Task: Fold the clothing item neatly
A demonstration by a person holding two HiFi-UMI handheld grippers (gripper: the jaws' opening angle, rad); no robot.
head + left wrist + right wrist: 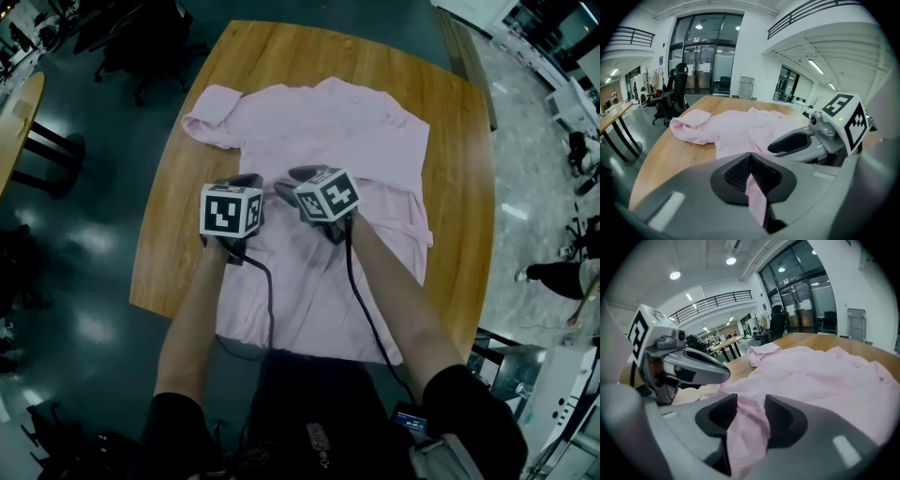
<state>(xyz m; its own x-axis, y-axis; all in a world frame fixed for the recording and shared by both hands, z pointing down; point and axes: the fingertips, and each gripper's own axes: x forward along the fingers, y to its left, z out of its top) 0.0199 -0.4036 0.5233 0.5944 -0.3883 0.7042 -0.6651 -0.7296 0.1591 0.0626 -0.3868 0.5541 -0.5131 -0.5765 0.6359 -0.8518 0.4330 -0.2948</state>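
A pale pink shirt lies spread across the wooden table, with one sleeve folded up at the far left. Both grippers hover close together over the shirt's middle. My left gripper is shut on a pinch of the pink fabric, which hangs from its closed jaws. My right gripper sits just to its right. Its jaws stand apart, with a loose fold of the shirt lying between them and not pressed. Each gripper shows in the other's view: the right one, the left one.
The table's near edge is right by the person, and the shirt's hem hangs over it. An office chair stands beyond the far left corner. Another wooden table is at the left. A person is at the right edge.
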